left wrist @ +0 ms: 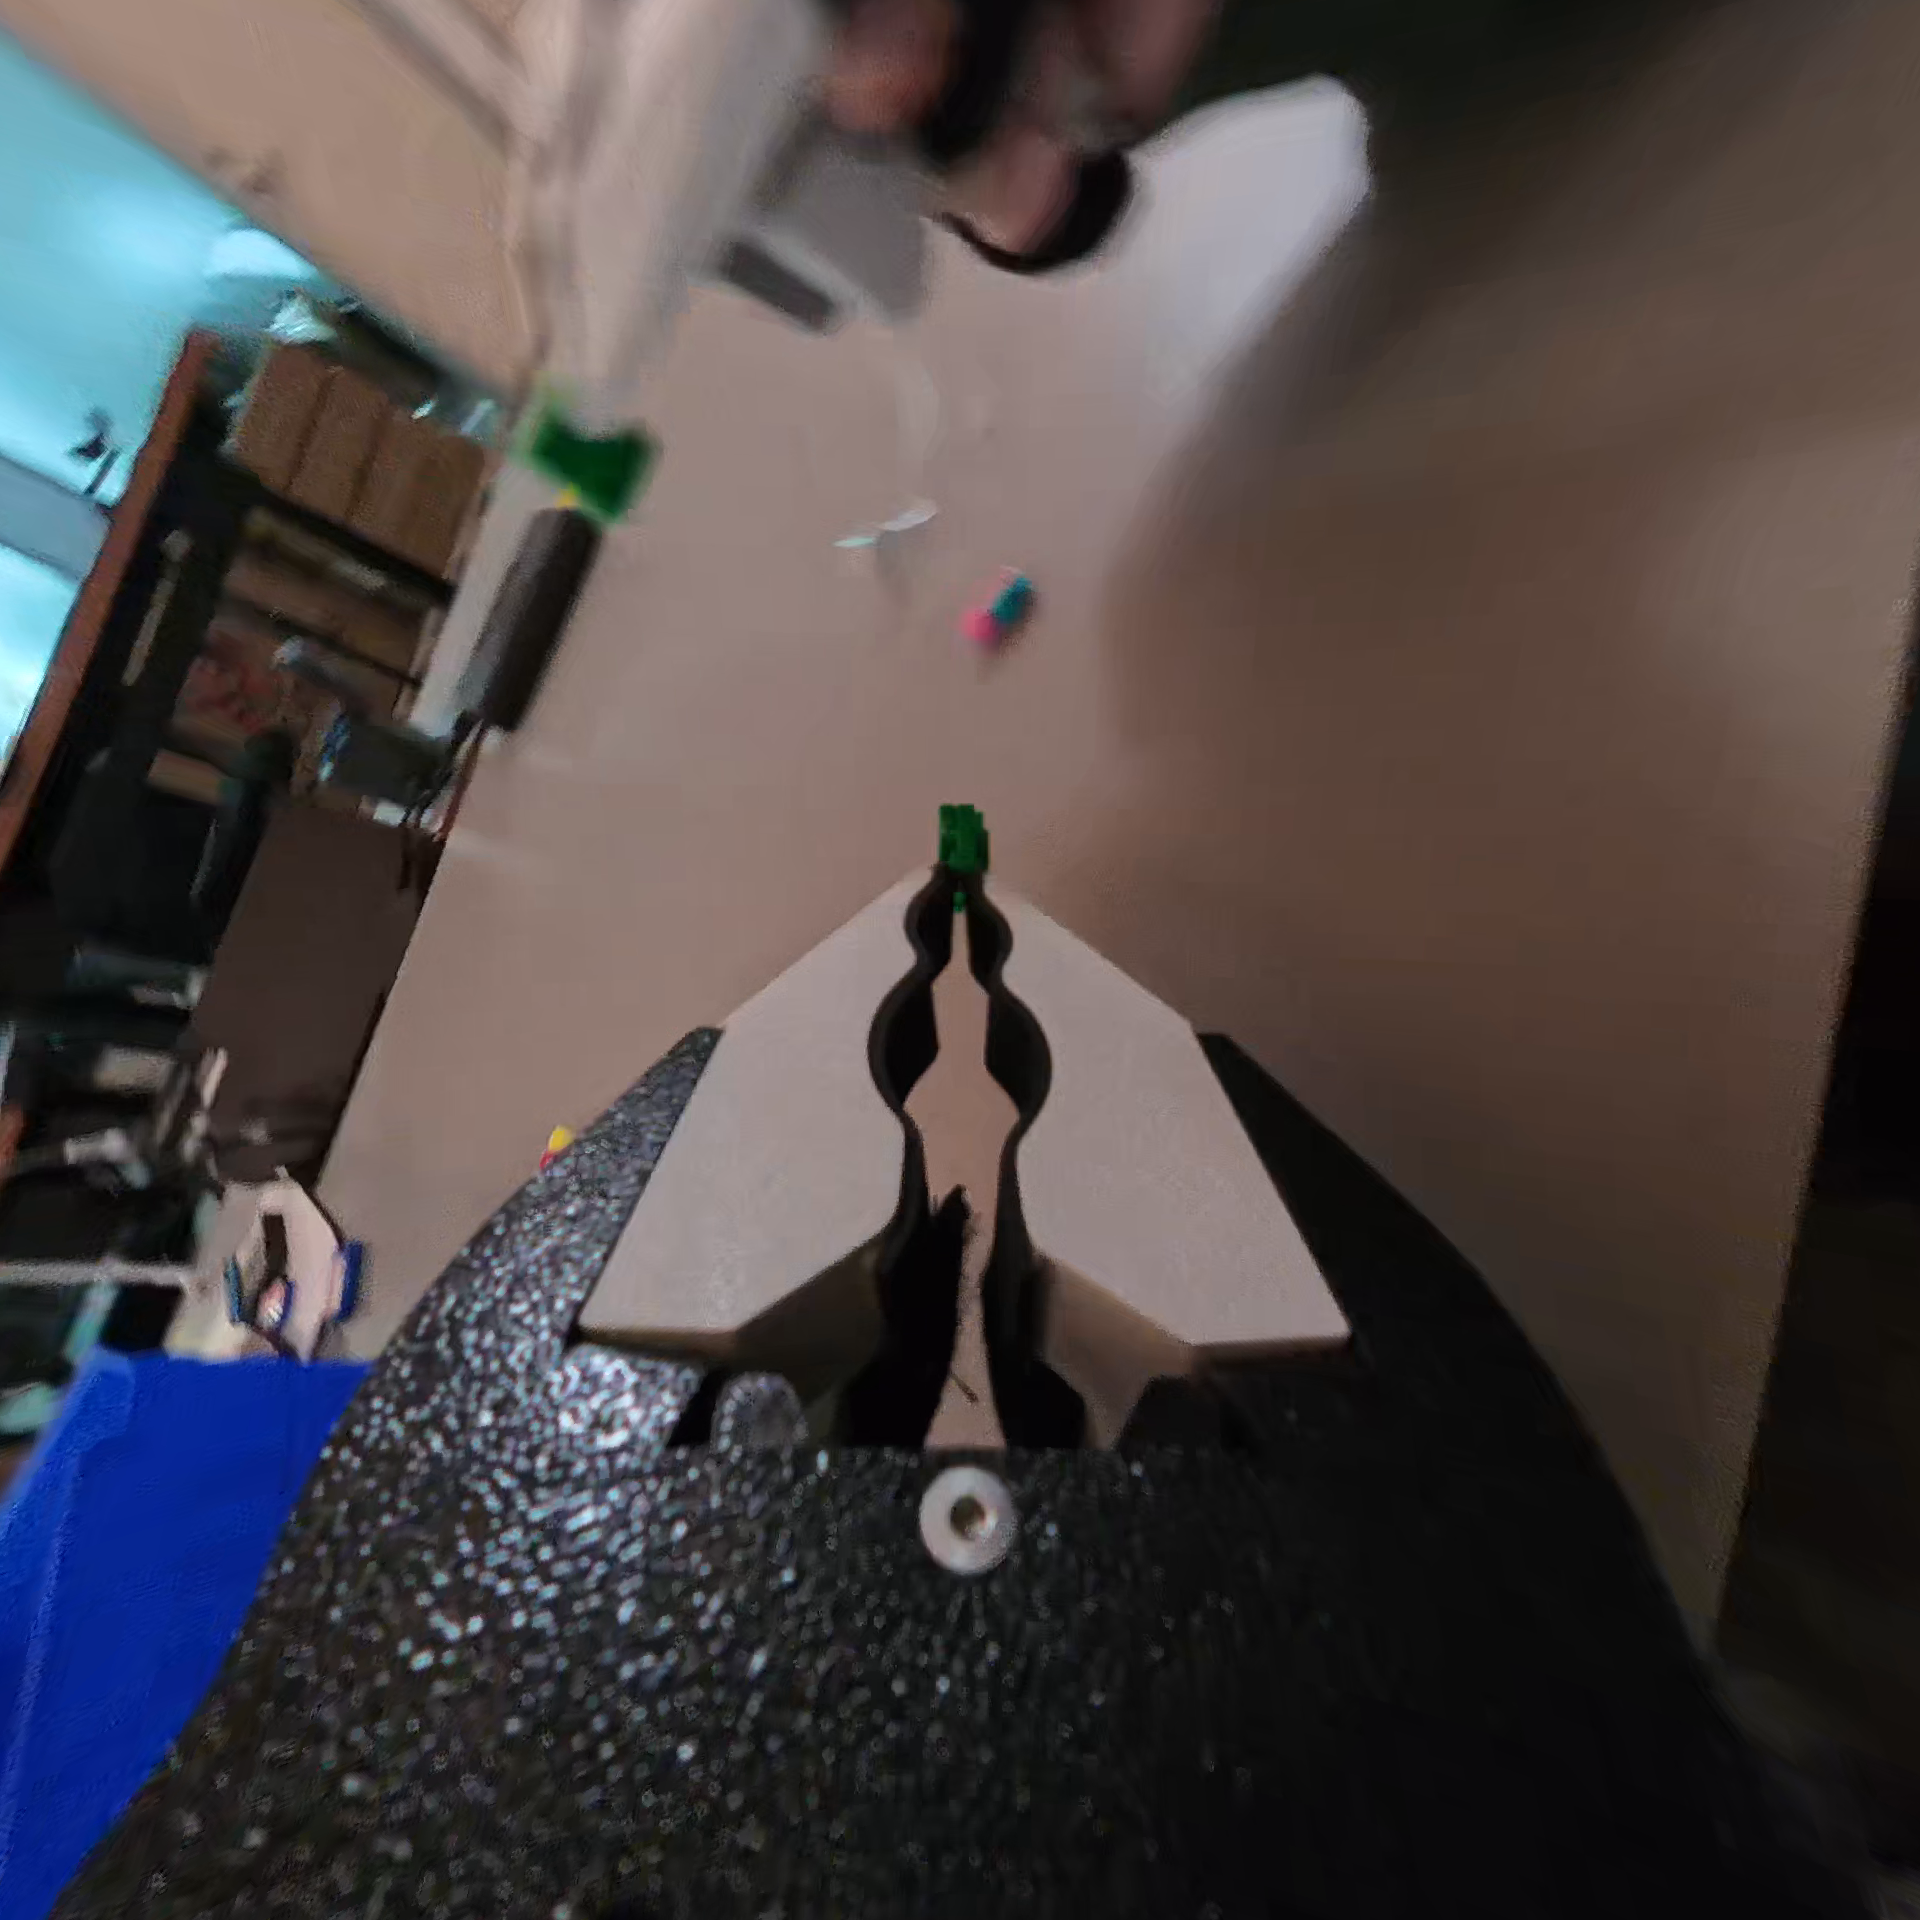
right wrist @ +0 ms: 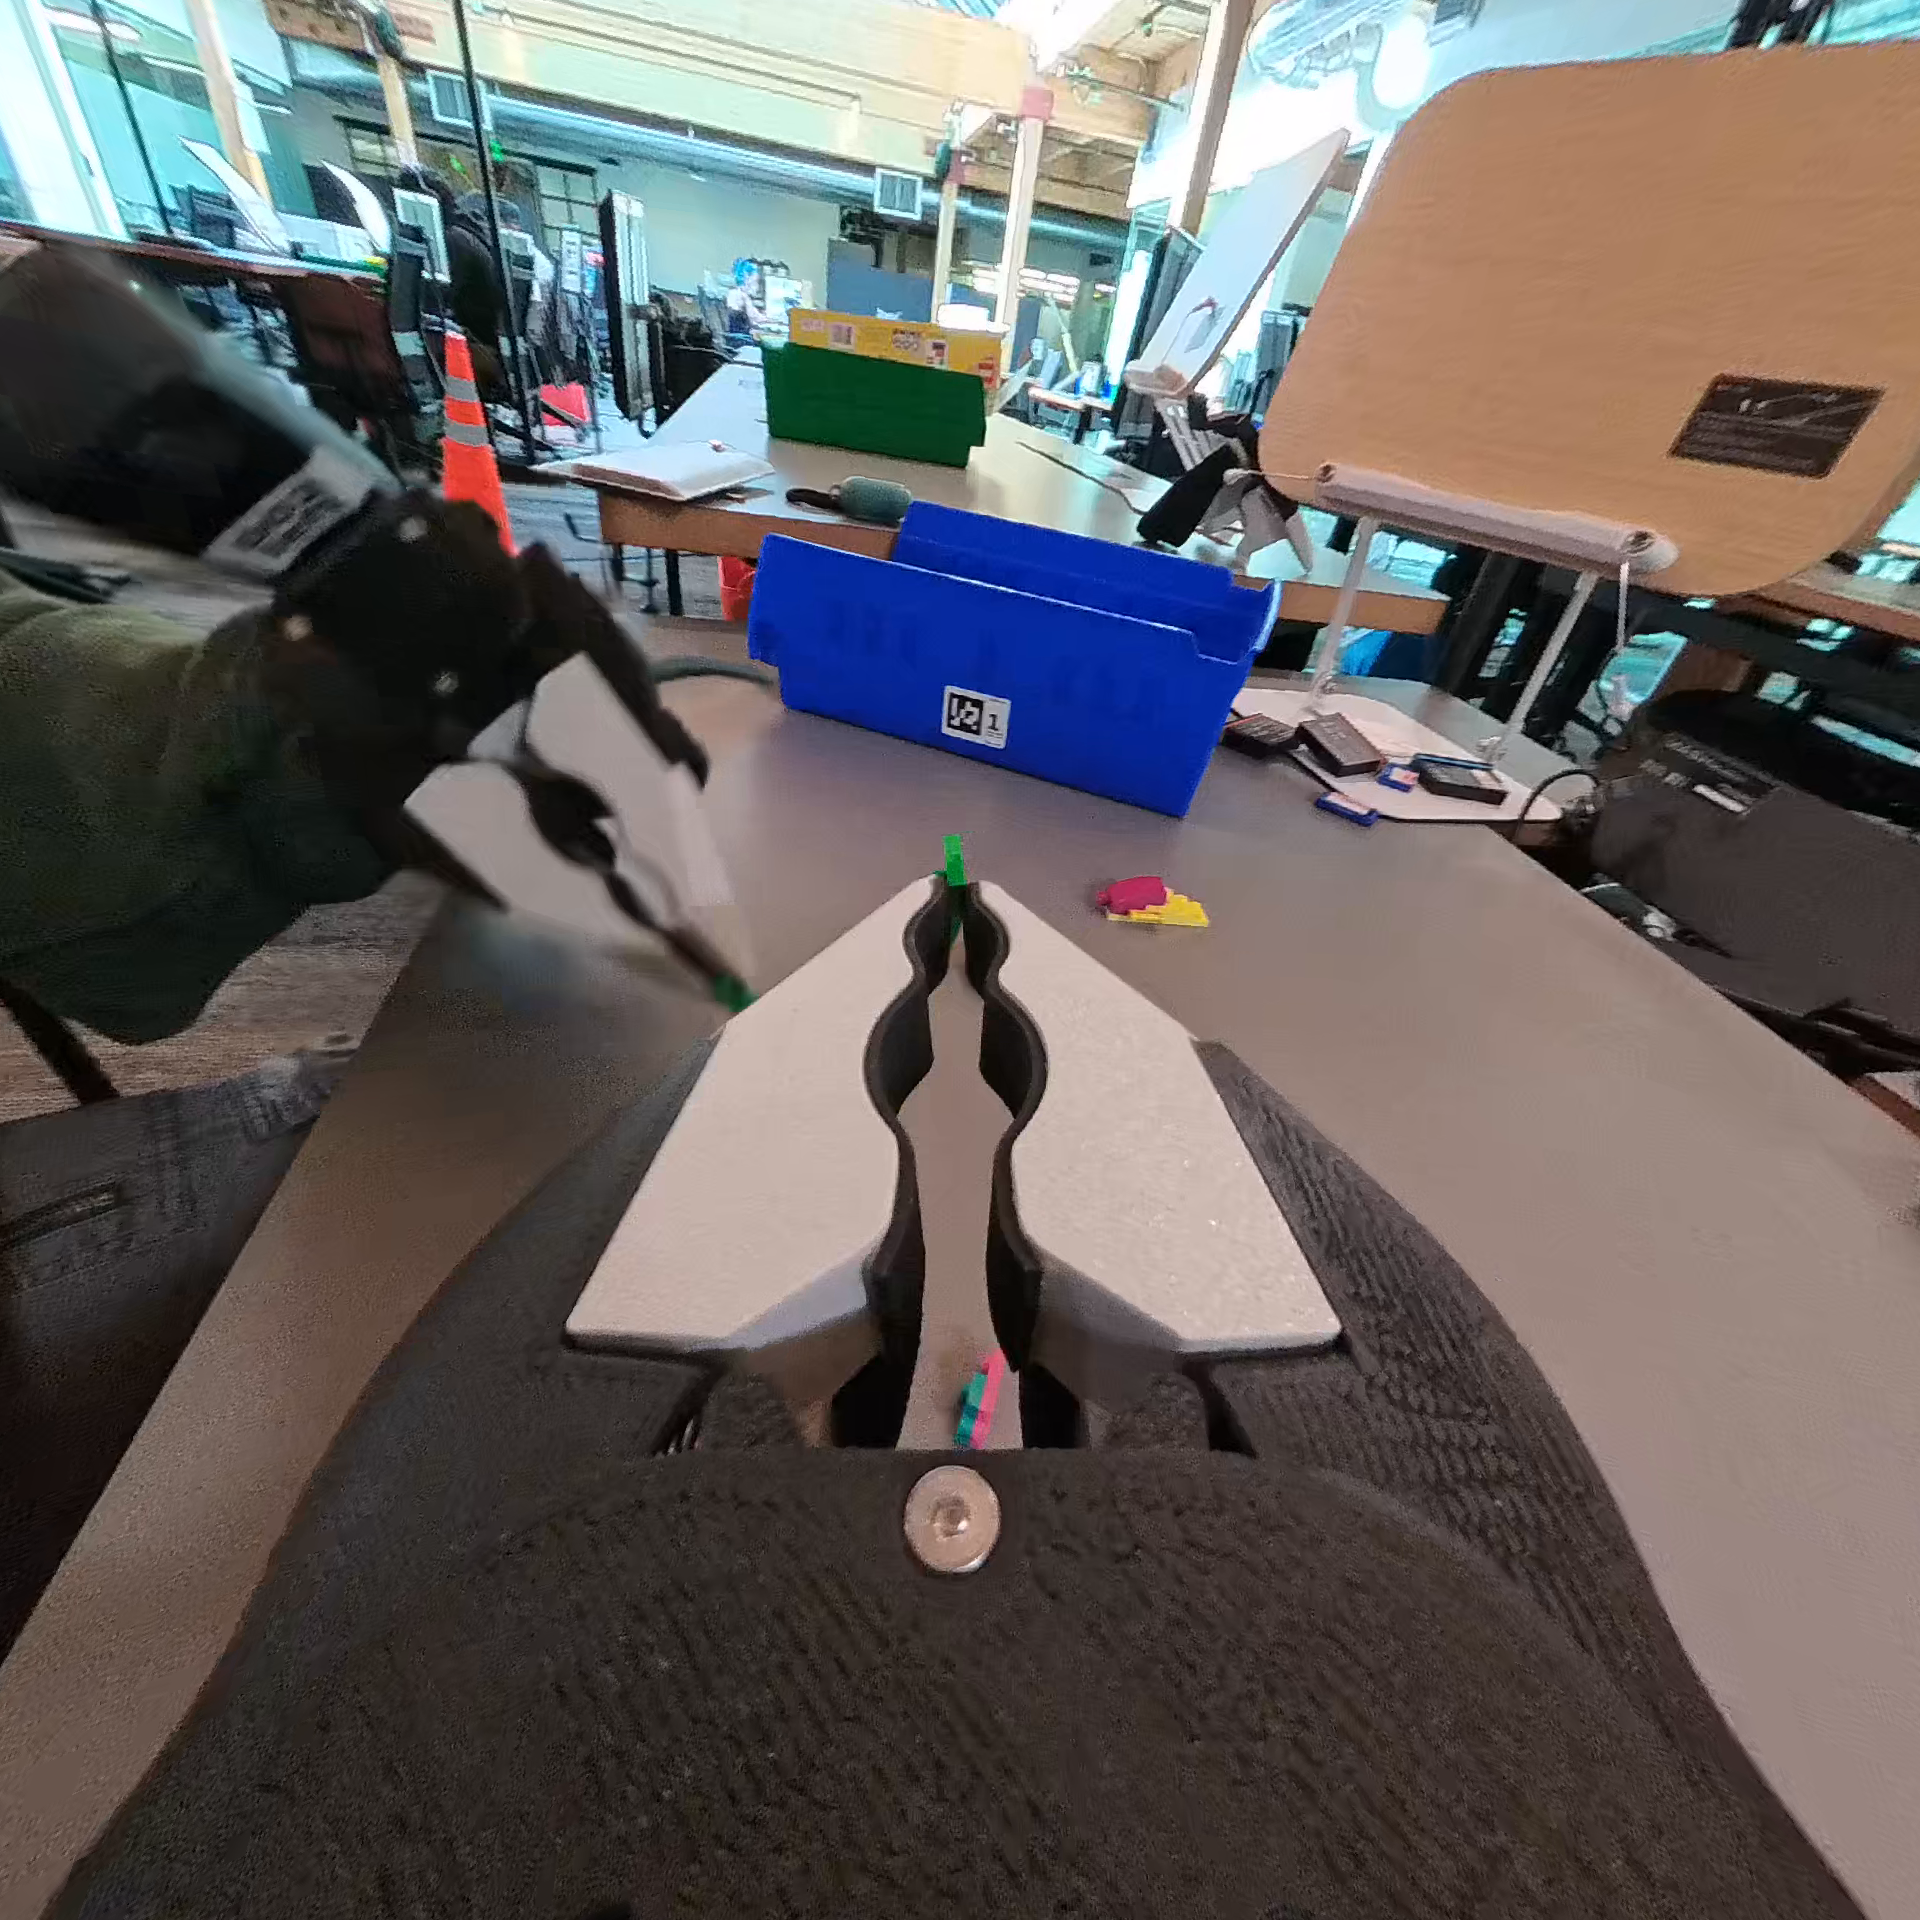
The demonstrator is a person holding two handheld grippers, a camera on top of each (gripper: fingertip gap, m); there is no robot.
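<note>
- Left wrist view: left claw (left wrist: 961, 883) is pressed nearly together at the tips, pinching a small green brick piece (left wrist: 962, 836) that pokes out past the fingertips.
- Frame is tilted and motion-blurred; the grey surface (left wrist: 1351, 727) runs off at a slant, so the claw looks rolled well over to one side and held above it.
- Farther off on the surface lies a pink and teal brick cluster (left wrist: 997, 608); blurred shapes beyond it cannot be made out. A blue bin (left wrist: 135, 1507) shows at lower left.
- Right wrist view: right claw (right wrist: 954, 896) is likewise closed on a thin green brick plate (right wrist: 953, 862), held upright on edge between the tips, above the surface (right wrist: 1455, 1091).
- Left claw (right wrist: 717, 977) enters from the left, pointing down and toward the right claw, its green piece (right wrist: 736, 994) just beside the right claw's finger; touching or not, I cannot tell.
- A magenta and yellow brick cluster (right wrist: 1153, 902) rests near the right claw's tip; the blue bin (right wrist: 1008, 665) stands beyond.
- Handling, by judgement: pieces look light, stiff, smooth plastic, apt to twist or slip in a tip pinch; grip flat faces squarely.
</note>
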